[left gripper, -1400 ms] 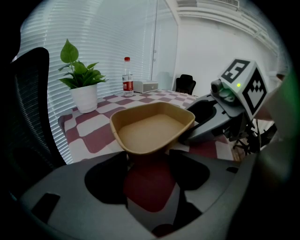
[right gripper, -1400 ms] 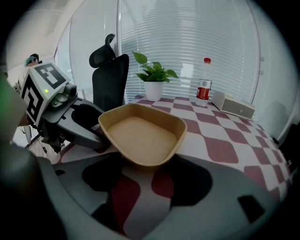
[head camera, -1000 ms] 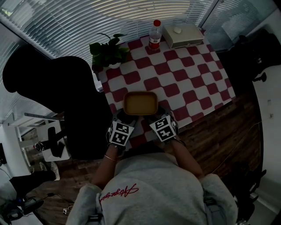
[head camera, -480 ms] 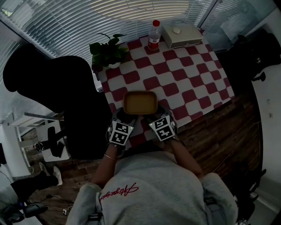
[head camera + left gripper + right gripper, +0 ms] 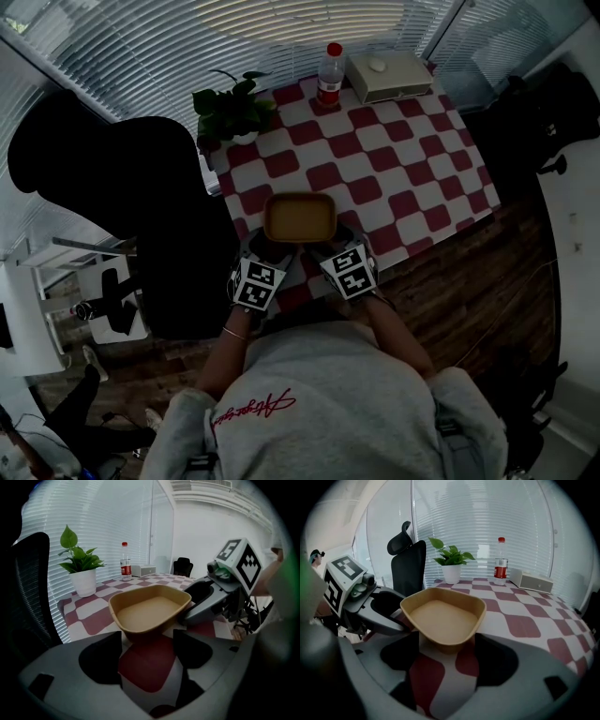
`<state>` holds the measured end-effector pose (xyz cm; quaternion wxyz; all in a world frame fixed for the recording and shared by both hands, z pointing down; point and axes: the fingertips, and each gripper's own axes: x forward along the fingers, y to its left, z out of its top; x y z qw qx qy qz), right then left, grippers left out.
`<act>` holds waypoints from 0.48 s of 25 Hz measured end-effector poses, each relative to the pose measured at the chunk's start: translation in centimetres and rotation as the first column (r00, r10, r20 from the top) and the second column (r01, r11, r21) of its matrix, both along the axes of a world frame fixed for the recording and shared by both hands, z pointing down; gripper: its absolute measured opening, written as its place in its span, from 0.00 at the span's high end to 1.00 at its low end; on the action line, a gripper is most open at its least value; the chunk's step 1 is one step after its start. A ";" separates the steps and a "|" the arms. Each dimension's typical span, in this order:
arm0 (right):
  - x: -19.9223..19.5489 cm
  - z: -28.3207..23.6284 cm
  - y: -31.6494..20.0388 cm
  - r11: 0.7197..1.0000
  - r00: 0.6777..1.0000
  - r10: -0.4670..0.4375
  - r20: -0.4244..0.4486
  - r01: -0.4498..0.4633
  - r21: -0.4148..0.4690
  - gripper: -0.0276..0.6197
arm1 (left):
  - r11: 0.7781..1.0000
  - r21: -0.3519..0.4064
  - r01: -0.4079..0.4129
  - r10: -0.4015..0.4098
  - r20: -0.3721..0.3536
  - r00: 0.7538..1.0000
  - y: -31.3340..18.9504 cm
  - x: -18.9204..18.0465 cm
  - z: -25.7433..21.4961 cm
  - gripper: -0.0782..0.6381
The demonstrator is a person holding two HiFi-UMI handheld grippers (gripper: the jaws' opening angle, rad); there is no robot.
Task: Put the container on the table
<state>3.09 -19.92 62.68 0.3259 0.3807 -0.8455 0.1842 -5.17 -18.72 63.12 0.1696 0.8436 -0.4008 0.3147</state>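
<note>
A: What sits where, from the left?

B: A potted plant (image 5: 228,112) stands at the back left corner of the red-and-white checked table (image 5: 412,178). The tan container (image 5: 300,217) rests on the cloth near the front edge.

A: And the claws?

B: The left gripper (image 5: 146,657) is opening, jaws wide, with the container's near corner between the tips, untouched. The right gripper (image 5: 447,658) is opening likewise at the other corner, pads clear. A water bottle (image 5: 330,73) and a white box (image 5: 389,75) stand at the far edge.
</note>
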 end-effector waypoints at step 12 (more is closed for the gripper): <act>0.5 -1.7 0.0 0.999 1.000 0.008 0.027 -0.009 0.049 0.40 | 0.997 0.076 0.023 -0.023 -0.011 1.000 0.2 -0.3 -0.9 0.42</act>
